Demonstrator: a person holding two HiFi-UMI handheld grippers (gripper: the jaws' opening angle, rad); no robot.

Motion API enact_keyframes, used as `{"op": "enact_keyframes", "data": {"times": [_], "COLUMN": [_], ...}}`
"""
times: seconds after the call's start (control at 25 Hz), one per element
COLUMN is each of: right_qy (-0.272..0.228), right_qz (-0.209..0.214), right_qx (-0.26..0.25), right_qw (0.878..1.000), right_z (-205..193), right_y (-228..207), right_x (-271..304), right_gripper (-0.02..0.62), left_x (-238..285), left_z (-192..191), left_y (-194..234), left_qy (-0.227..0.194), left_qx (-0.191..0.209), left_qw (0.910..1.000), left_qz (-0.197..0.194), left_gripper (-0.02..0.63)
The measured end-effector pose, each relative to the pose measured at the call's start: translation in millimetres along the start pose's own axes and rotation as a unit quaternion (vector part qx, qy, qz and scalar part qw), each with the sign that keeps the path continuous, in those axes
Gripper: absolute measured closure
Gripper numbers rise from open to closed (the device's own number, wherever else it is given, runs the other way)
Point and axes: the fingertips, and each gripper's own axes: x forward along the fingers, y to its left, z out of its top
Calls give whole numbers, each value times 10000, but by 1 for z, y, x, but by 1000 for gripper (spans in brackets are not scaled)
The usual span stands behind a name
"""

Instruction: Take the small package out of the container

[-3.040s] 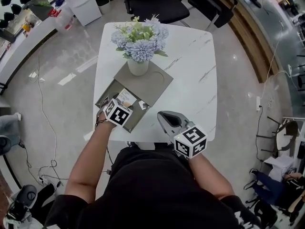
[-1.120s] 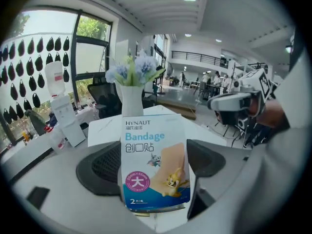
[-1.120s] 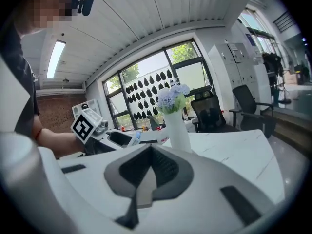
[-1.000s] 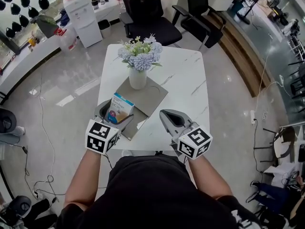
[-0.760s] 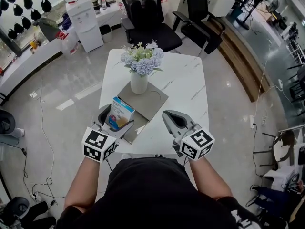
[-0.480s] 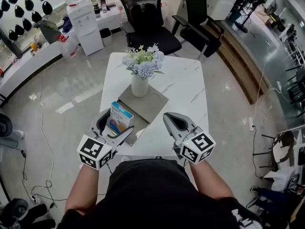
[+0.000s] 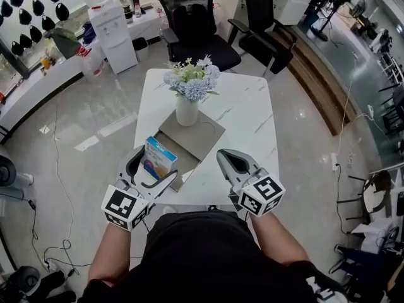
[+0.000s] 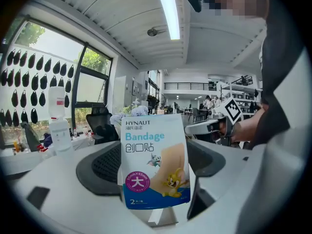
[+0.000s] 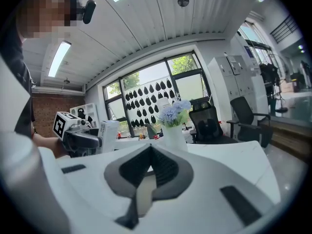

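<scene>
A small white and blue bandage package (image 7: 158, 159) is held upright above the table's near left edge, with my left gripper (image 7: 151, 171) shut on its lower end. In the left gripper view the package (image 8: 156, 160) fills the middle between the jaws of the left gripper (image 8: 157, 204). The flat grey container (image 7: 205, 137) lies on the white table (image 7: 246, 112), just beyond the package. My right gripper (image 7: 225, 154) hovers over the table's near edge, shut with nothing in it. Its closed jaws meet in the right gripper view (image 9: 147, 156), which also shows the package (image 9: 109, 132) at left.
A white vase of blue flowers (image 7: 189, 92) stands on the far part of the grey container. Two black office chairs (image 7: 196, 17) are behind the table. A water dispenser (image 7: 113, 24) stands at the back left, with cables on the floor to the left.
My left gripper has lifted the package up out of the container and drawn it back toward the person. The right gripper has hardly moved.
</scene>
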Motion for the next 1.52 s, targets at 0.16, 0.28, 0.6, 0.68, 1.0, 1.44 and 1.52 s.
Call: {"op": "enact_keyframes", "data": {"times": [0.16, 0.28, 0.6, 0.68, 1.0, 1.44, 1.52], "right_qy": [-10, -9, 53, 135, 234, 236, 229], "right_qz": [-32, -37, -28, -25, 85, 110, 111], "right_qx": [40, 64, 39, 19, 4, 18, 28], "right_qw": [10000, 10000, 10000, 9999, 9997, 9997, 9997], "right_z": [-2, -3, -5, -7, -10, -8, -8], "right_y": [1, 0, -3, -3, 2, -1, -1], "right_x": [0, -1, 2, 3, 7, 7, 7], "right_gripper": [597, 597, 597, 597, 597, 597, 597], "left_x": [-1, 1, 5, 5, 8, 12, 13], "left_z": [0, -1, 3, 4, 4, 5, 5], "left_y": [1, 0, 3, 4, 4, 4, 3], "left_qy": [21, 61, 23, 26, 84, 124, 134], "left_qx": [-3, -6, 45, 44, 28, 56, 56], "left_qw": [10000, 10000, 10000, 10000, 9999, 9998, 9998], "left_qz": [19, -1, 38, 55, 114, 124, 127], "left_gripper": [187, 187, 187, 187, 187, 187, 187]}}
